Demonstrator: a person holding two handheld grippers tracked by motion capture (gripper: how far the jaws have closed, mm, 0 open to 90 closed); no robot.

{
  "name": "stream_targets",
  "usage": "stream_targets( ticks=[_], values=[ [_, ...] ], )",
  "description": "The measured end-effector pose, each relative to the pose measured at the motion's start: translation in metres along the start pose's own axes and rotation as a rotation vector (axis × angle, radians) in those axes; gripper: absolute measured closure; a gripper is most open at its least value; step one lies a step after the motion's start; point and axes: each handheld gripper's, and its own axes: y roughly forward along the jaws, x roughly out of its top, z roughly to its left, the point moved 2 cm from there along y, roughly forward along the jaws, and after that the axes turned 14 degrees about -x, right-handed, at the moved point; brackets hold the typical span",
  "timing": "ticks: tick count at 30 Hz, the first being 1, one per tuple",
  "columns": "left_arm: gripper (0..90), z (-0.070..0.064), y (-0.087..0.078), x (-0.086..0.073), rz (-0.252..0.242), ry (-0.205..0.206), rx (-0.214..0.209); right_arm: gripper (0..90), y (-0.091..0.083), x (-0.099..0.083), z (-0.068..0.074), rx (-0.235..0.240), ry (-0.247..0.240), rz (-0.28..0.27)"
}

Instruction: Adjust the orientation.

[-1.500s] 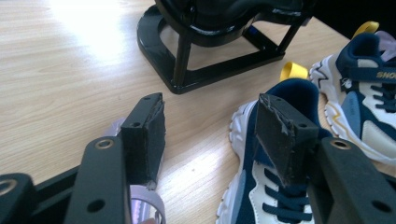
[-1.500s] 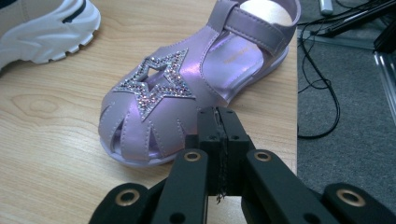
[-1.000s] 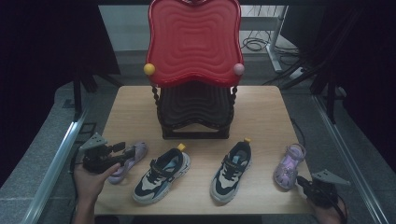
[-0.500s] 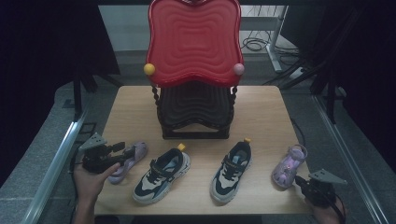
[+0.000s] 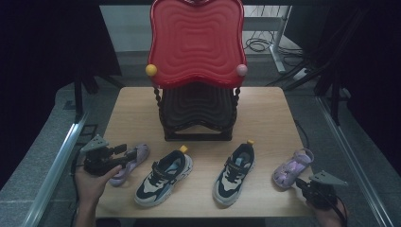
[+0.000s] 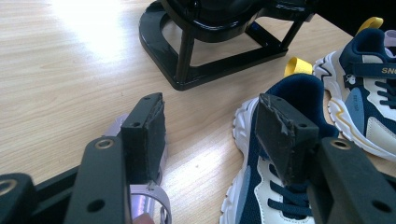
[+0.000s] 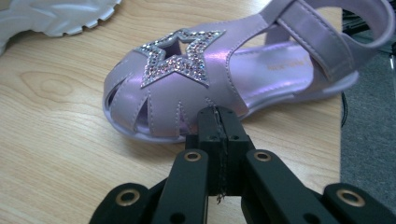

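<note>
Left gripper jaws wide, over left purple sandal. Right gripper jaws pressed together, empty, apparently touching right purple sandal. Red rack shelves bare.

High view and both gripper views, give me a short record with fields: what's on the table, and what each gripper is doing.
table: wooden table
rack: black stand carrying a red tray
front row: purple sandal, sneaker, sneaker, star sandal
left gripper: jaws open, over the purple sandal's heel end
right gripper: jaws closed, tips at the star sandal's toe, nothing between them
</note>
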Motion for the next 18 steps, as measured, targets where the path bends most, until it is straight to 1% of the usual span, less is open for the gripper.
stream_targets(
  ticks=[5,6,8,14,18],
  values=[
    [42.5,0.0,0.001,0.0,0.003,-0.002,-0.003,90.0,0.001,0.003,0.007,0.019,-0.013,-0.004],
    [42.6,-0.001,0.002,0.0,0.003,-0.001,-0.013,90.0,0.001,0.003,0.007,0.022,-0.012,-0.006],
    [42.6,-0.001,0.002,0.0,0.001,-0.002,-0.019,90.0,0.002,0.004,0.009,0.028,-0.012,-0.006],
    [42.6,0.0,0.001,0.0,0.001,-0.002,-0.014,90.0,0.004,0.007,0.016,0.038,-0.02,-0.01],
    [42.6,0.0,0.002,0.0,0.006,-0.003,-0.013,90.0,0.007,0.01,0.023,0.05,-0.031,-0.008]
  ],
)
